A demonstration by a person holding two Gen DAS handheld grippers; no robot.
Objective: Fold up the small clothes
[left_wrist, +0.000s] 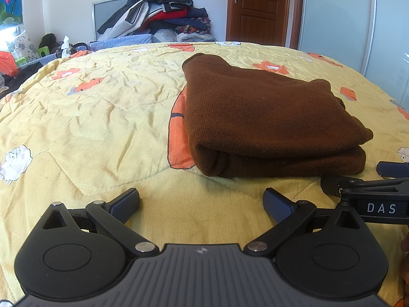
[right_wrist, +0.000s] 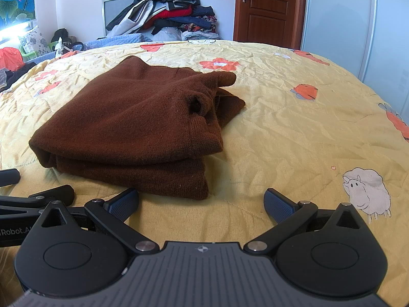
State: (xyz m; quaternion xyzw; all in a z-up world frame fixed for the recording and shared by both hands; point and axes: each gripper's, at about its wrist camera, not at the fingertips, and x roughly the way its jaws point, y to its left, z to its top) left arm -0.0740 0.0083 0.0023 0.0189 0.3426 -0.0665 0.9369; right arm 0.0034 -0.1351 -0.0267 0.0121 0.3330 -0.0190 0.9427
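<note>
A brown knitted garment lies folded into a thick stack on the yellow quilt. In the right wrist view the same brown garment sits left of centre, with a sleeve opening showing on top. My left gripper is open just in front of the garment's near edge, its blue pads holding nothing. My right gripper is also open and holds nothing, close to the garment's near right corner. Both grippers rest side by side; part of the right one shows at the right edge of the left wrist view.
A heap of clothes is piled against the far wall beyond the bed. A brown door and a sliding wardrobe stand at the back right. Cluttered items lie off the bed's far left. The quilt extends widely on both sides of the garment.
</note>
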